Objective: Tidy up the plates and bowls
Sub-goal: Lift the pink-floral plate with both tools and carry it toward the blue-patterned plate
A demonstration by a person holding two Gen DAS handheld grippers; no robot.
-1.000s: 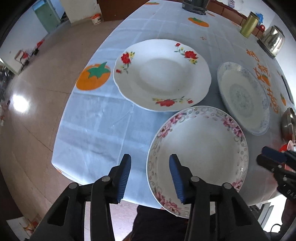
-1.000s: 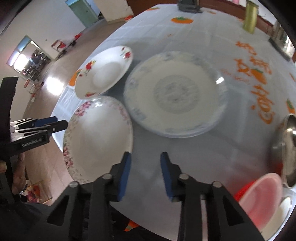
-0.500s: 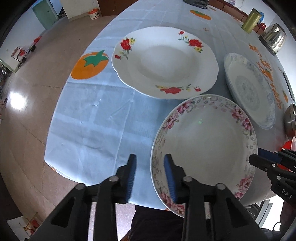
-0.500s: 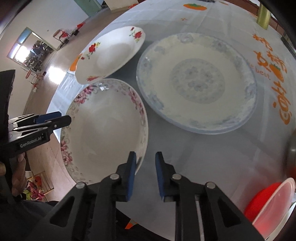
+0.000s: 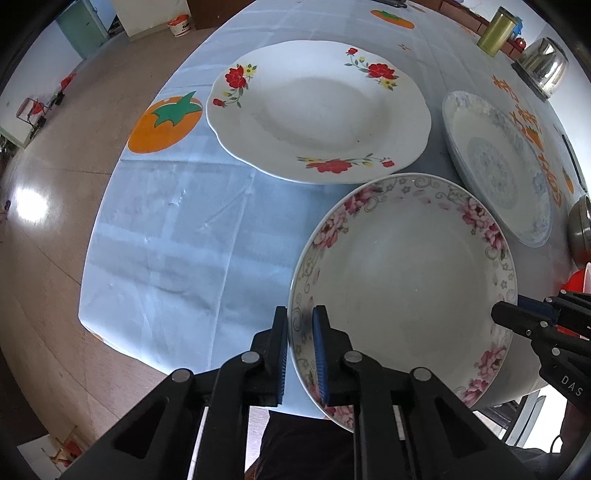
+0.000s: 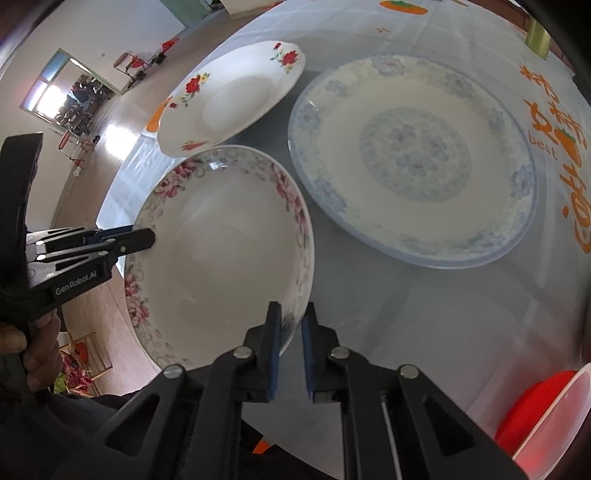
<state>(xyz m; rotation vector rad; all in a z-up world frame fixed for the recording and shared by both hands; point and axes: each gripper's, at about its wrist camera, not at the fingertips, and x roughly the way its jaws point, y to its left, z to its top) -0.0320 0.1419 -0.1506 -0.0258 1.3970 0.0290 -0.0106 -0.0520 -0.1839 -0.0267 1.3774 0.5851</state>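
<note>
A pink-flowered bowl [image 5: 406, 280] sits at the table's near edge. My left gripper [image 5: 300, 325] is shut on its left rim; it shows from the side in the right wrist view [image 6: 144, 238]. My right gripper [image 6: 291, 325] is shut on the bowl's [image 6: 221, 254] right rim; it shows at the right in the left wrist view [image 5: 506, 308]. A red-flowered plate [image 5: 317, 110] lies beyond the bowl. A blue-patterned plate [image 6: 410, 158] lies to its right.
The table [image 5: 177, 236] has a light blue cloth with orange fruit prints. A red bowl under a clear lid [image 6: 546, 413] sits near right. A steel bowl [image 5: 580, 229], a kettle [image 5: 543, 66] and a gold tin [image 5: 496, 31] stand at the right.
Both grippers moved in onto the pink-flowered bowl's rim and closed on it, left on the left side, right on the right side.
</note>
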